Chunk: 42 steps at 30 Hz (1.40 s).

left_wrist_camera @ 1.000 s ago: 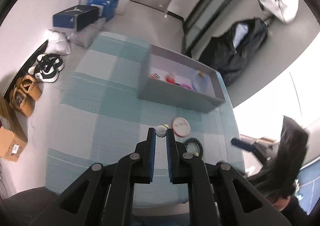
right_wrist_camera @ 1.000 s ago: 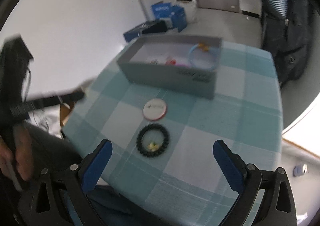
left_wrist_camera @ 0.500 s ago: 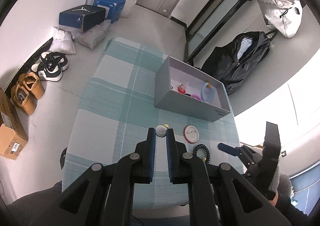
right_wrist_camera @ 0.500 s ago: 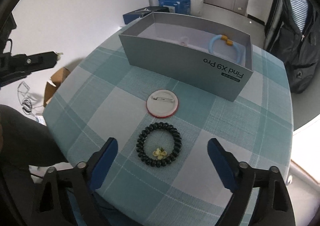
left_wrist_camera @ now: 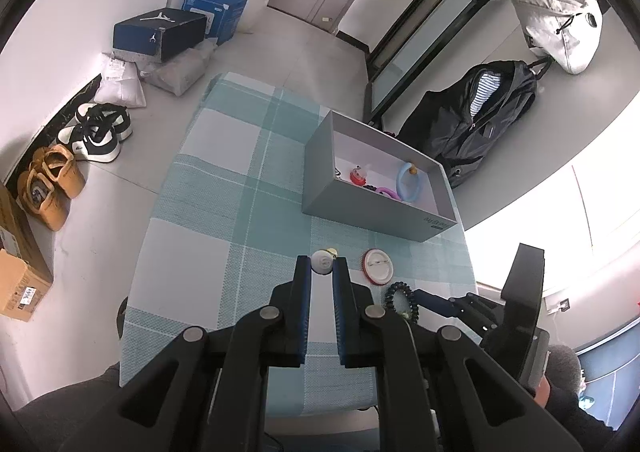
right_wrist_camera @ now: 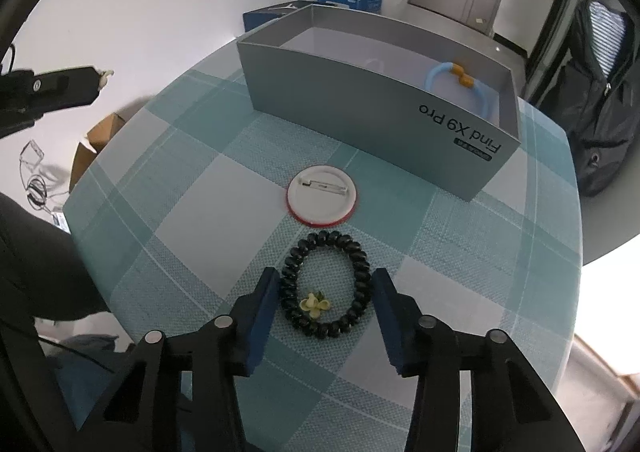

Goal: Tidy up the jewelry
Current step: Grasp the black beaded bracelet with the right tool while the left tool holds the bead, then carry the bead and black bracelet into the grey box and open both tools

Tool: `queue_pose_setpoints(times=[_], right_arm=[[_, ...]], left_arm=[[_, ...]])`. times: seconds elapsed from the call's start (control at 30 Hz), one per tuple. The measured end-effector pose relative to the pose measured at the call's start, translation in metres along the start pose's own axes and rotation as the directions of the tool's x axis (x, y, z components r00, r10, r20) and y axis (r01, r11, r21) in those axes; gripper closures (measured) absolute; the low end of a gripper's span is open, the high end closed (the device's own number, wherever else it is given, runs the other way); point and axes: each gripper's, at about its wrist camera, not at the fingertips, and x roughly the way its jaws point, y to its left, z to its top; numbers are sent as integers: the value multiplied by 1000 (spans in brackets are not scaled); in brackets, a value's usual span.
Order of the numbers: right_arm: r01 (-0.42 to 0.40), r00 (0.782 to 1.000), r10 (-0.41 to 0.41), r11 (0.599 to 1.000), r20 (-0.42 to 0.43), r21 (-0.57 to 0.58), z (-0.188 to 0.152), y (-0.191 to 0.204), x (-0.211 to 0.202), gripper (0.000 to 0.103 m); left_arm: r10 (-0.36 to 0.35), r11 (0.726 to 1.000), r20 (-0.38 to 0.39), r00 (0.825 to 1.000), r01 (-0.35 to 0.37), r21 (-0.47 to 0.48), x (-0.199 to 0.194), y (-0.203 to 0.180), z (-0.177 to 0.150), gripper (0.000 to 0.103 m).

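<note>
My left gripper (left_wrist_camera: 321, 266) is shut on a small white round piece (left_wrist_camera: 321, 261) and holds it high above the checked table (left_wrist_camera: 224, 212). My right gripper (right_wrist_camera: 326, 284) is open, low over the table, its fingers on either side of a black beaded bracelet (right_wrist_camera: 325, 288) with a yellow flower. A white round badge with a red rim (right_wrist_camera: 322, 197) lies just beyond the bracelet. The grey open box (right_wrist_camera: 384, 120) stands behind it and holds a blue ring (right_wrist_camera: 460, 86) and other small pieces (left_wrist_camera: 360, 177). The bracelet (left_wrist_camera: 401, 299) and badge (left_wrist_camera: 377, 266) also show in the left wrist view.
The table edge is close on the near and left sides. On the floor are shoes (left_wrist_camera: 96, 132), cardboard boxes (left_wrist_camera: 16, 268) and a shoebox (left_wrist_camera: 160, 32). A black bag (left_wrist_camera: 480, 124) hangs at the right. My left gripper shows in the right wrist view (right_wrist_camera: 52, 90).
My right gripper has come down and forward over the bracelet and narrowed its opening around it. My left gripper has risen above the table with the white piece still in it.
</note>
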Motion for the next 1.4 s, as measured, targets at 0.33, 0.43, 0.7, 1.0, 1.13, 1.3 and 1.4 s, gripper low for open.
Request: queue_pose_setpoints(times=[0.33,0.43,0.7,1.0,1.13,1.3,1.4], right_arm=[[-103,992,93,987,84,125,17,-28,-27,64],[-139,984,117,975,133,170,24,-39,-40,64],[-215,962,159,942,220,259,36,-55,-61,64],[-281,934,197,920,298,273,68,-78,-88,64],[-296,931,210,913,299,280,84,-90,-91,64],[-280,938,204,922,279,267,103,-100,-86,64],[-268,943,199,930,266,253,118,-104,-79,64]], left_arm=[[7,999,-14,1000,-6,40,4,-11,-2,97],[8,998,-23,1000,-7,60,6,-19,0,97],[5,995,-31,1000,-1,99,11,-45,13,97],[-12,990,-70,997,22,139,29,-72,39,97],[-3,985,-76,997,16,172,38,-81,56,97],[5,979,-88,996,13,204,54,-89,75,97],[10,975,-102,995,13,221,66,-90,83,97]])
